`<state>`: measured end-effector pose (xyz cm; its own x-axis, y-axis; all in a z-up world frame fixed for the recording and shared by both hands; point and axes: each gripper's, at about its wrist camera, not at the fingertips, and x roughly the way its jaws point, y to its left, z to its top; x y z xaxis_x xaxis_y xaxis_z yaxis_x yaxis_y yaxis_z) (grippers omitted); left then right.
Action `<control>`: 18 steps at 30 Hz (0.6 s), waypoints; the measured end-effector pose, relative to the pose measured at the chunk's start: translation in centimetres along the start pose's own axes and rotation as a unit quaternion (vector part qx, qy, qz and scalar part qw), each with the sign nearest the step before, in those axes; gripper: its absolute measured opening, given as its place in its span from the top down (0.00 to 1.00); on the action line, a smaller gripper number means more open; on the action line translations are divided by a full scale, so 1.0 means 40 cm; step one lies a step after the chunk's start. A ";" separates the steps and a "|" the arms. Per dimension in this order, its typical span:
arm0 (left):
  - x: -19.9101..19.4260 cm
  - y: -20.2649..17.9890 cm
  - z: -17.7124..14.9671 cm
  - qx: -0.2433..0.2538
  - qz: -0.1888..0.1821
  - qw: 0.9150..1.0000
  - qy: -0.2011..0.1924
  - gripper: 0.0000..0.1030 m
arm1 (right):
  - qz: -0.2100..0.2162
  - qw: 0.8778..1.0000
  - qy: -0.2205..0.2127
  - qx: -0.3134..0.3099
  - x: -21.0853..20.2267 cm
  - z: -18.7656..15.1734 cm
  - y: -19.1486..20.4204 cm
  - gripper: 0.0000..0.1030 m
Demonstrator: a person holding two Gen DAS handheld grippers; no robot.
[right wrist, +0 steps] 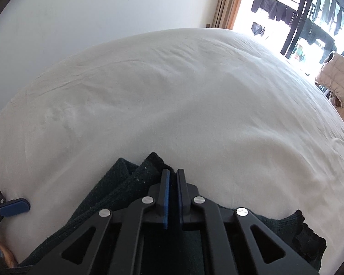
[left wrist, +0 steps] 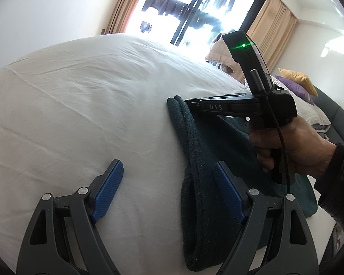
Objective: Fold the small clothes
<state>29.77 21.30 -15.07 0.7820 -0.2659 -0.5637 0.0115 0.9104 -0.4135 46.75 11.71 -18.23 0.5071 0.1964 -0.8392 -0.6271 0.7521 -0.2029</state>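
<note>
A dark green knit garment (left wrist: 208, 160) lies folded on the white bed sheet (left wrist: 91, 103). My left gripper (left wrist: 169, 171) is open, its blue pads wide apart over the garment's near folded edge; the right pad (left wrist: 227, 188) rests on the cloth, the left pad (left wrist: 107, 188) over bare sheet. My right gripper (left wrist: 188, 102) is shut on the garment's far corner, held by a hand (left wrist: 293, 146). In the right wrist view the right gripper (right wrist: 172, 174) pinches the dark cloth (right wrist: 126, 183), with the corner poking out past the tips. A left pad (right wrist: 15, 207) shows at the left.
The bed sheet (right wrist: 172, 91) spreads wide ahead and to the left. Pillows (left wrist: 295, 82) lie at the bed's right end. A beige jacket (right wrist: 332, 78) hangs by the bright balcony door (left wrist: 195, 11). A white wall (right wrist: 103, 11) stands beyond the bed.
</note>
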 end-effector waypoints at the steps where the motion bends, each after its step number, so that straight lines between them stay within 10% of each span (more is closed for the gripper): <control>1: 0.002 -0.001 0.001 0.000 0.000 1.000 -0.001 0.21 | -0.002 1.000 -0.006 0.006 0.002 0.010 -0.001 0.95; 7: 0.004 -0.014 -0.007 0.009 0.011 1.000 0.006 0.21 | 0.025 0.996 0.000 0.089 0.048 0.001 -0.062 0.95; 11: 0.017 -0.026 -0.008 0.023 0.027 0.999 0.016 0.21 | 0.021 0.989 -0.049 0.140 -0.079 -0.036 -0.102 0.56; 18: 0.034 -0.042 -0.009 0.043 0.052 0.997 0.026 0.21 | 0.083 0.957 -0.115 0.252 -0.312 -0.325 -0.234 0.50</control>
<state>30.60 19.27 -15.40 0.7479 -0.1822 -0.6383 -0.0127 0.9575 -0.2882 38.58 -5.96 -12.42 0.5778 0.4300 -0.6938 -0.3753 0.8948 0.2420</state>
